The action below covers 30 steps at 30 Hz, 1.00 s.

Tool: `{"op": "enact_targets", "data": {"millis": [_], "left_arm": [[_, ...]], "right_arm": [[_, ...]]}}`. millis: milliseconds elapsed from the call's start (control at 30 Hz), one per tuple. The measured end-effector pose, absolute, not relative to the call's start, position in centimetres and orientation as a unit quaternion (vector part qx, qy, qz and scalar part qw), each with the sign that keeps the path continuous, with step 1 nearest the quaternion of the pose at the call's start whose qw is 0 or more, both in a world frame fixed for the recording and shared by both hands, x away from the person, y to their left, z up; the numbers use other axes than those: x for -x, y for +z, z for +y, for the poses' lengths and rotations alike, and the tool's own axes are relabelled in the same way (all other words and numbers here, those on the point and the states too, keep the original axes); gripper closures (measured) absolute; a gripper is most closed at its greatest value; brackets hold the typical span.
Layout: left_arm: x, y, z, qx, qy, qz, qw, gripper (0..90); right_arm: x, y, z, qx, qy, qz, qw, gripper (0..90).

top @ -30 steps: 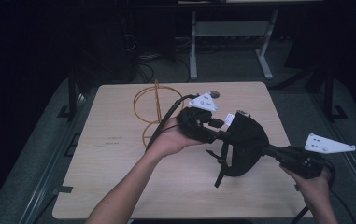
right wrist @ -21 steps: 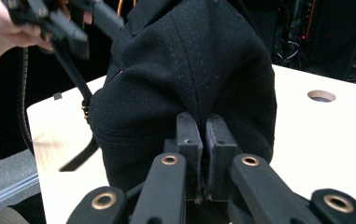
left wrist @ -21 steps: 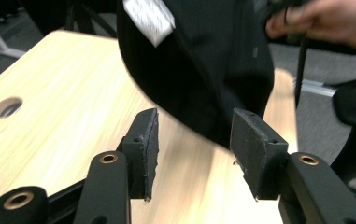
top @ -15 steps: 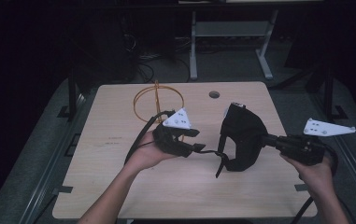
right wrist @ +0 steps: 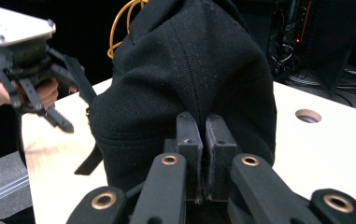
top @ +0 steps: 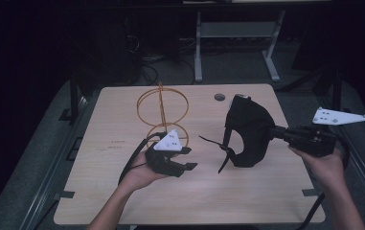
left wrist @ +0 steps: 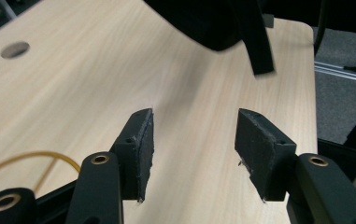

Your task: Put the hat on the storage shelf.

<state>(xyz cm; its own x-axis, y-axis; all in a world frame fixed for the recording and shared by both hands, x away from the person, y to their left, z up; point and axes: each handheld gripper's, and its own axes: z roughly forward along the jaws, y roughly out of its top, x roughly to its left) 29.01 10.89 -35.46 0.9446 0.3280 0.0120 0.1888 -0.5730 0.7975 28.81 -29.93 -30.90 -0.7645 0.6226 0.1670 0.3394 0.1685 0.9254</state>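
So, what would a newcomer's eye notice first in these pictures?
The black cap, held above the table's right half by the right gripper, its fingers shut on the fabric. Left of it the left gripper hangs open and empty, with the golden wire stand behind it.

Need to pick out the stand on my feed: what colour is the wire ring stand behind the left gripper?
Golden-yellow wire stand; clearest in the high view.
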Motion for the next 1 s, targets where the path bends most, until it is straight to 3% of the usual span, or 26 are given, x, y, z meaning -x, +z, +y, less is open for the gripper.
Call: {"op": "enact_targets", "data": {"millis": [433,1000], "left_arm": [[-27.4,-39.1,12.1,-0.883,0.084,0.157,0.434,46.9],[-27.3,-40.1,12.7,-0.885,0.080,0.159,0.430,46.7]], "right_arm": [[-30.2,-28.0,-28.9,-0.309,0.559,0.758,0.135,86.6],[-33.4,-23.0,-25.0,-0.277,0.574,0.758,0.137,86.8]]}}
